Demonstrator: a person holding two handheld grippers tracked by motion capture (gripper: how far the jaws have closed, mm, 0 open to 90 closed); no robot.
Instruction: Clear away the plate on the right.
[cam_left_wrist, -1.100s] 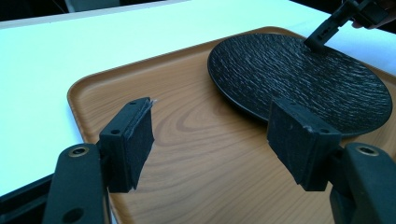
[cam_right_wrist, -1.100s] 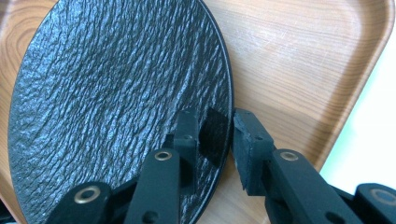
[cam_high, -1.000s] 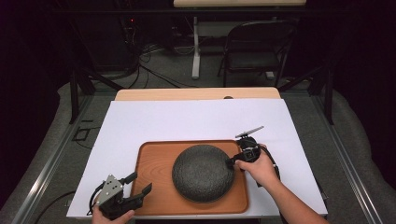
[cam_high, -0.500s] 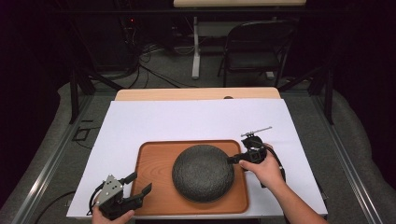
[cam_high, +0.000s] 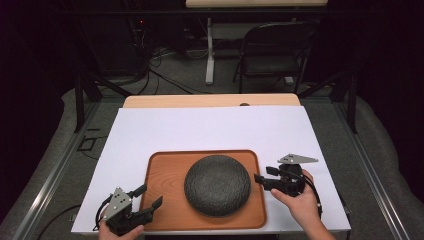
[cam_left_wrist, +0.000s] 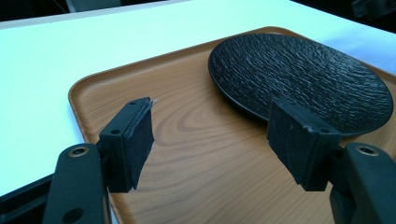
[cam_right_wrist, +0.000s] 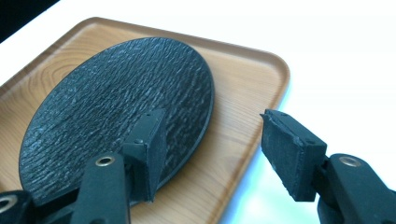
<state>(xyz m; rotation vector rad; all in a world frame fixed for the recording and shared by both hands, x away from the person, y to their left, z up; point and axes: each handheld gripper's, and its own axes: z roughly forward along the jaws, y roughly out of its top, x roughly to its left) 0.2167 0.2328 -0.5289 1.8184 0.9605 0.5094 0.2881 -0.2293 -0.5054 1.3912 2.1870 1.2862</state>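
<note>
Plate (cam_high: 217, 184), dark, rough-textured, round, sits roughly centred on wooden tray (cam_high: 162, 172), a bit toward the tray's right half. Tray lies on white sheet (cam_high: 210, 127) covering the table.

Right gripper (cam_high: 261, 180) is at the tray's right edge, level with the plate's right side, jaws spread, nothing between them. In the right gripper view (cam_right_wrist: 212, 154) one pad hangs over the plate's rim (cam_right_wrist: 116, 107), the other is outside the tray rim (cam_right_wrist: 275, 70) above the white sheet; the tray's edge runs between them. Can't tell if either pad touches anything.

Left gripper (cam_high: 147, 196) is at the tray's near-left corner, jaws also spread and empty. In the left gripper view (cam_left_wrist: 212, 137) both pads hover over bare tray wood (cam_left_wrist: 187, 154), with the plate (cam_left_wrist: 303, 77) just behind the right-hand pad, apart from it.
</note>
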